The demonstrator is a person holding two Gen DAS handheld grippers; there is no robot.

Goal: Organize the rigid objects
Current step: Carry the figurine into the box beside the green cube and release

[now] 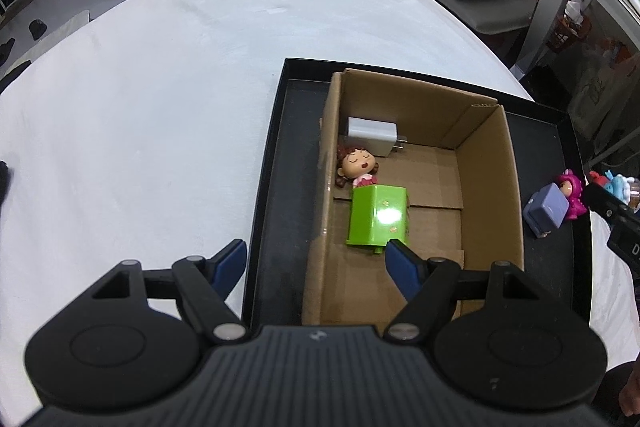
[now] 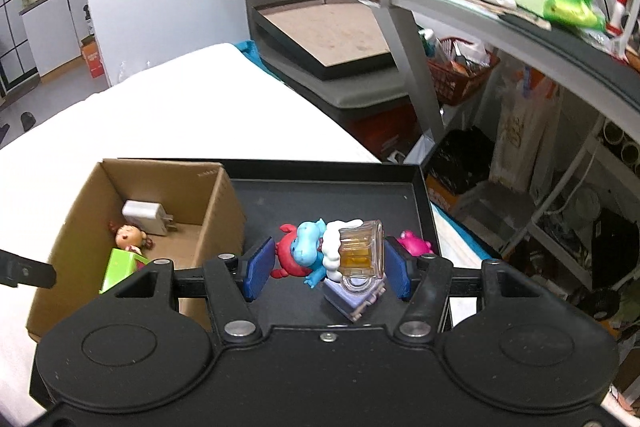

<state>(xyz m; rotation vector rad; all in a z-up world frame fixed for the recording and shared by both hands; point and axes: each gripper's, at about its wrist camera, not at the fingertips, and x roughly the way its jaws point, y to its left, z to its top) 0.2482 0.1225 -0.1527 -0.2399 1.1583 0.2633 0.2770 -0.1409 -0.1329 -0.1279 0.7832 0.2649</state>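
A cardboard box (image 1: 492,187) stands inside a black tray (image 1: 276,163). It holds a white charger (image 1: 370,135), a sleeping doll figurine (image 1: 358,167) and a green block (image 1: 378,217). My left gripper (image 1: 316,267) hangs open above the box's near left wall, its right finger close to the green block. My right gripper (image 2: 328,269) is shut on a blue figurine with a red crab and a clear mug (image 2: 328,251), held above the tray floor (image 2: 320,199). Below it a purple suitcase toy (image 2: 352,301) and a pink figurine (image 2: 414,243) rest on the tray.
The tray lies on a table with a white cloth (image 1: 160,87). Past the table's right edge are a grey chair bearing a flat black tray (image 2: 332,47) and a cluttered shelf unit (image 2: 520,27) with a red basket (image 2: 460,71).
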